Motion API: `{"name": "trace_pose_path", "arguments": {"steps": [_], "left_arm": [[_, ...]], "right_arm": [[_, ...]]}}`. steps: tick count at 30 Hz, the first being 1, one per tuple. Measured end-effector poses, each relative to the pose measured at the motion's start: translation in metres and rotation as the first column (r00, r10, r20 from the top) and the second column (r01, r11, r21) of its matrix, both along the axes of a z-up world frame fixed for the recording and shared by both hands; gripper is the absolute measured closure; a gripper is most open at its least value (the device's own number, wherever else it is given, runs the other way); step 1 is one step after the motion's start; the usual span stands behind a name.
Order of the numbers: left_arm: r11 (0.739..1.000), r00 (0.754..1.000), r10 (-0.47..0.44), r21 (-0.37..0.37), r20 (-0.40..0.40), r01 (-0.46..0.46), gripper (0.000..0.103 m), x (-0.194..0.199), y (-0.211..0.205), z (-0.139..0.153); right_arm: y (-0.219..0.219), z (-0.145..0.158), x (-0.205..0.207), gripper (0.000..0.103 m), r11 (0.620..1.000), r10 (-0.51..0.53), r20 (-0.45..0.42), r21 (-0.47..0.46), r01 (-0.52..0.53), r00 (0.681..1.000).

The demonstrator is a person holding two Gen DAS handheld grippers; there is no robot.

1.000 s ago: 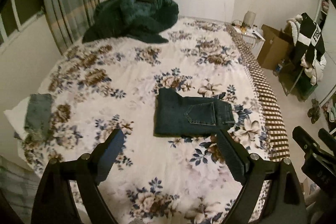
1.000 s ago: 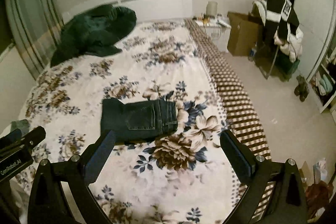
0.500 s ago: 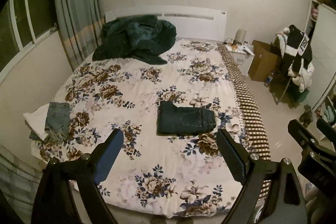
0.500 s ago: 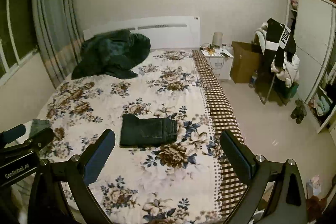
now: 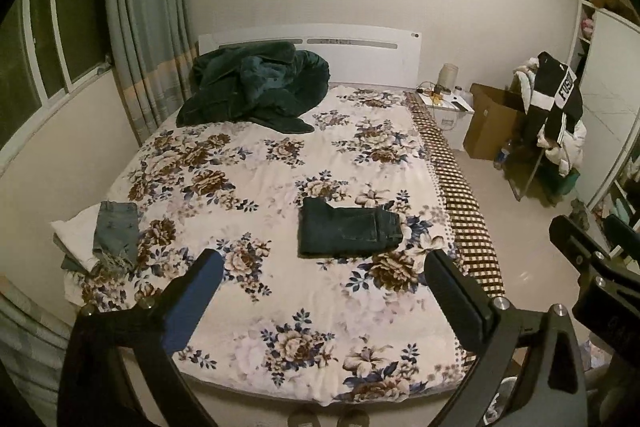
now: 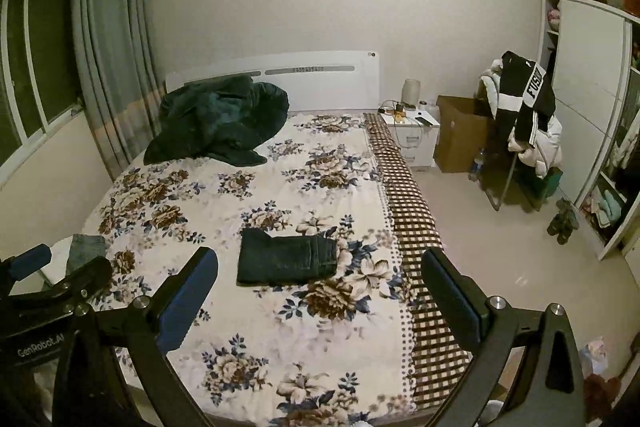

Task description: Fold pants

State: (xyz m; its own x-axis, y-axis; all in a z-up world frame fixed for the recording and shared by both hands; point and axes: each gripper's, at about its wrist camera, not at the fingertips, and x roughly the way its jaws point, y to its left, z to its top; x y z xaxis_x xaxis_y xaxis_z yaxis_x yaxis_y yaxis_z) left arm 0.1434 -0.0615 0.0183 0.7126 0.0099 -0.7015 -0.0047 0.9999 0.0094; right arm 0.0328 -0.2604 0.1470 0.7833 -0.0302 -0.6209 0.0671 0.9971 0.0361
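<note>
Dark blue jeans [image 5: 347, 230] [image 6: 287, 257] lie folded into a flat rectangle on the flowered bedspread [image 5: 276, 183] [image 6: 256, 211], right of the bed's middle. My left gripper [image 5: 320, 267] hangs high above the bed's near end, well back from the jeans; its jaws are opening wide with nothing between them. My right gripper [image 6: 319, 265] is likewise raised and far from the jeans, open and empty. The right gripper's body shows at the right edge of the left wrist view, and the left gripper's body at the lower left of the right wrist view.
A dark green blanket [image 5: 256, 87] is heaped by the headboard. Light denim pieces on white cloth [image 5: 114, 231] lie at the bed's left edge. Right of the bed stand a nightstand [image 6: 412, 135], a cardboard box [image 6: 460, 135] and a chair piled with clothes [image 6: 524, 115]. Curtains [image 5: 144, 27] hang left.
Both grippers have risen and drawn back from the bed, so the jeans look smaller and farther away. The left jaws have spread a little wider. The jeans have not moved.
</note>
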Motion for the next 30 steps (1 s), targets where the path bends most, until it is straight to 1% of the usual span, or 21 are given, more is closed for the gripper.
{"name": "trace_pose_path", "arguments": {"steps": [11,30], "left_arm": [[0.999,1.0,0.031,0.007,0.002,-0.031,0.0,-0.008,0.007,0.0],[0.999,0.999,0.043,0.021,-0.001,-0.043,0.0,-0.013,0.007,-0.001]], "right_arm": [[0.0,-0.019,0.016,0.0,1.0,0.001,-0.033,-0.012,-0.001,0.999],[-0.001,-0.026,0.015,0.0,1.0,0.019,-0.046,0.001,-0.019,0.999]]}}
